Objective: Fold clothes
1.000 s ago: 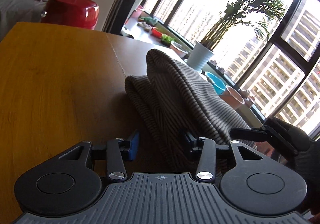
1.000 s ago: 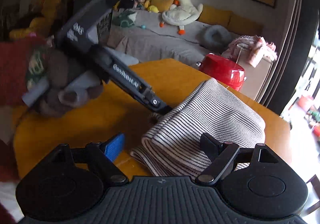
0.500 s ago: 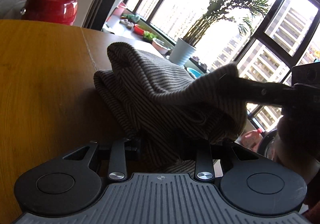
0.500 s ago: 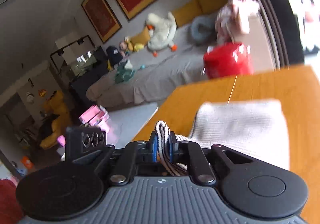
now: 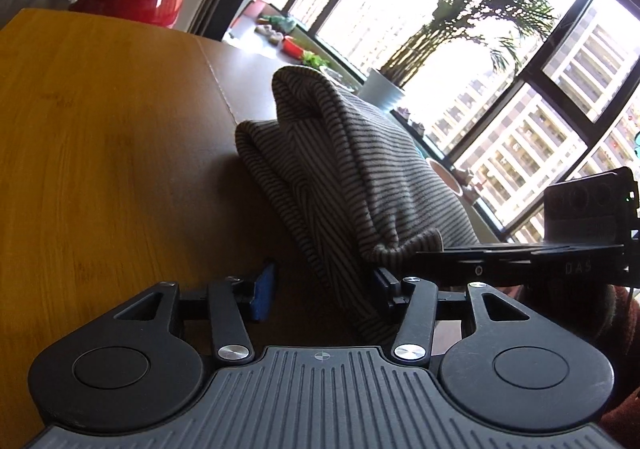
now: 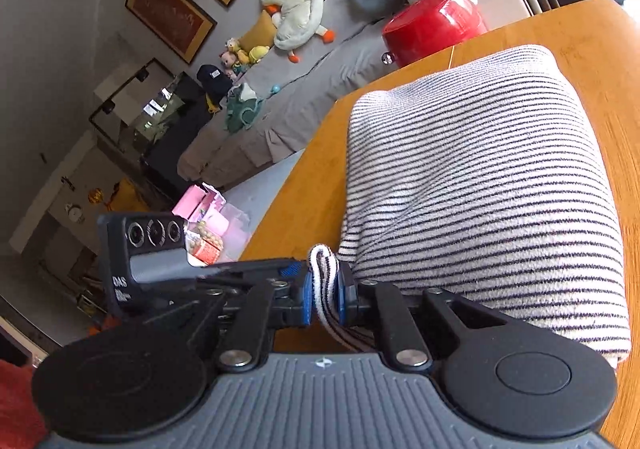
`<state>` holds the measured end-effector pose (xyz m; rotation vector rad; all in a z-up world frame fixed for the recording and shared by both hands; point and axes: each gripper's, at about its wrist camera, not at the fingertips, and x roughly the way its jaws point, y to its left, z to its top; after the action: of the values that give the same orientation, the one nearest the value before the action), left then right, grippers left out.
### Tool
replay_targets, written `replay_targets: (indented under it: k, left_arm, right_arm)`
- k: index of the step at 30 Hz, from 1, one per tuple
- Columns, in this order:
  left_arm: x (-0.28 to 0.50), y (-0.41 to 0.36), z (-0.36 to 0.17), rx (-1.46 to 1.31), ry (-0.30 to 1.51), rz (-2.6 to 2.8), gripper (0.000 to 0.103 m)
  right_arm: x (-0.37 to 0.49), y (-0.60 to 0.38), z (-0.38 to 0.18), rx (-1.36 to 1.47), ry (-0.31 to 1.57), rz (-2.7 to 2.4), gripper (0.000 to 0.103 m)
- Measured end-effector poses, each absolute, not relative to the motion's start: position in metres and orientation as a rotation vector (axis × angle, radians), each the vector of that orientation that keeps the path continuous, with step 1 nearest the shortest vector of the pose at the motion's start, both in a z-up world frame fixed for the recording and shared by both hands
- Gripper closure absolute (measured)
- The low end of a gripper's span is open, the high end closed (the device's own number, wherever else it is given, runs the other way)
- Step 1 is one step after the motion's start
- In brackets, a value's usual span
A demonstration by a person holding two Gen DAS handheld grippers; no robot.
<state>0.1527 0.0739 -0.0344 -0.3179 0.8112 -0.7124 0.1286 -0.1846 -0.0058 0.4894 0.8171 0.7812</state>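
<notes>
**Two grippers at the near edge of a striped garment**

We see a striped knit garment (image 6: 480, 177) lying folded in a thick bundle on a wooden table (image 5: 100, 129), its near edge lifted. Our right gripper (image 6: 324, 299) is clamped tight on that bunched edge, probably to carry it over for another fold. Our left gripper (image 5: 324, 287) has just been opening; its jaws stand apart, cloth brushing only the right one, so it seems to be releasing its hold.
</notes>
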Motion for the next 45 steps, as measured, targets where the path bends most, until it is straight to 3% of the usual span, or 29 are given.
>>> replay_targets:
  k: [4, 11, 16, 21, 23, 27, 28, 34, 39, 42, 45]
  left_arm:
    - [0.152, 0.087, -0.015, -0.339, 0.738, -0.672, 0.040]
    - [0.154, 0.058, 0.028, -0.331, 0.614, -0.745, 0.040]
    - [0.169, 0.017, 0.014, -0.295, 0.655, -0.758, 0.040]
    - [0.172, 0.024, -0.006, -0.297, 0.679, -0.741, 0.041]
    - [0.170, 0.027, -0.007, -0.289, 0.678, -0.741, 0.042]
    - [0.170, 0.028, -0.011, -0.283, 0.673, -0.742, 0.042]
    - [0.170, 0.029, -0.012, -0.286, 0.672, -0.744, 0.042]
    - [0.169, 0.032, -0.015, -0.304, 0.664, -0.756, 0.042]
    - [0.169, 0.035, -0.017, -0.318, 0.660, -0.765, 0.042]
    - [0.169, 0.035, -0.018, -0.315, 0.658, -0.767, 0.042]
    - [0.169, 0.037, -0.019, -0.320, 0.658, -0.767, 0.042]
  right_arm:
    - [0.121, -0.182, -0.010, 0.440, 0.812, 0.780, 0.092]
    - [0.108, -0.175, -0.007, 0.334, 0.786, 0.767, 0.093]
    - [0.093, -0.161, 0.001, 0.190, 0.743, 0.739, 0.092]
    - [0.076, -0.147, 0.012, 0.008, 0.693, 0.723, 0.092]
    - [0.070, -0.142, 0.017, -0.051, 0.682, 0.736, 0.086]
    - [0.048, -0.141, 0.034, -0.153, 0.640, 0.790, 0.041]
    - [0.043, -0.143, 0.041, -0.165, 0.628, 0.801, 0.038]
    - [0.032, -0.167, 0.073, -0.162, 0.573, 0.768, 0.038]
    - [0.041, -0.169, 0.049, -0.184, 0.653, 0.647, 0.038]
    - [0.035, -0.161, 0.034, -0.250, 0.667, 0.643, 0.027]
    - [0.035, -0.168, 0.045, -0.208, 0.668, 0.672, 0.026]
